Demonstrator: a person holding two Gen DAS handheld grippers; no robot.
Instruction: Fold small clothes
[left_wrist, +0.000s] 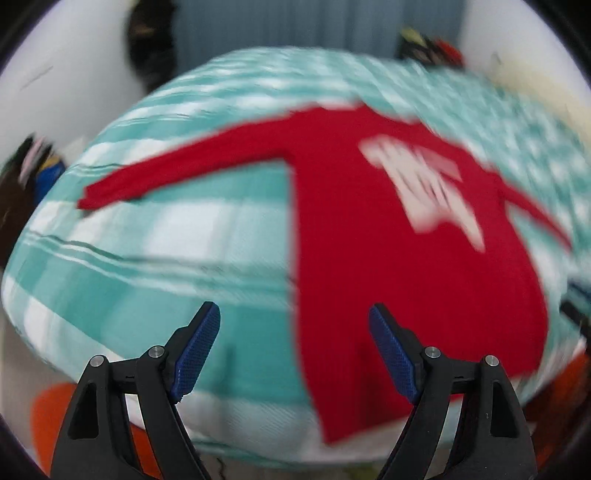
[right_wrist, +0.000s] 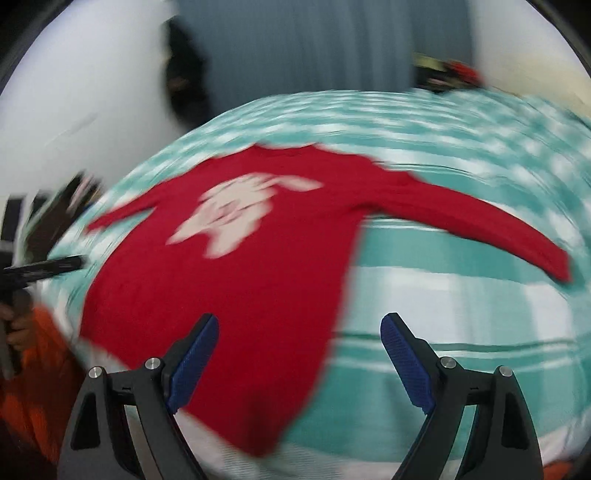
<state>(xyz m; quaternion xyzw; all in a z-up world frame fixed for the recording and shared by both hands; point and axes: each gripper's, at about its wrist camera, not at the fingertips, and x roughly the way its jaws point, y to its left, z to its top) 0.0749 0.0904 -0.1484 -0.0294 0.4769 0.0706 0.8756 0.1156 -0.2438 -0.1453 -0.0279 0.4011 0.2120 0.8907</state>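
A small red long-sleeved shirt (left_wrist: 388, 258) with a white print on the chest lies flat, front up, sleeves spread, on a teal and white checked cloth (left_wrist: 166, 258). My left gripper (left_wrist: 295, 317) is open and empty, hovering above the shirt's lower left hem edge. The shirt also shows in the right wrist view (right_wrist: 240, 295). My right gripper (right_wrist: 299, 325) is open and empty above the shirt's lower right hem. The left gripper (right_wrist: 48, 267) shows at the left edge of the right wrist view. Both views are blurred by motion.
The checked cloth (right_wrist: 461, 314) covers a table. An orange-clad person (right_wrist: 29, 398) stands at the near edge. Dark objects (left_wrist: 22, 184) lie at the far left, and other items (left_wrist: 432, 48) at the far right corner. A grey curtain (right_wrist: 332, 48) hangs behind.
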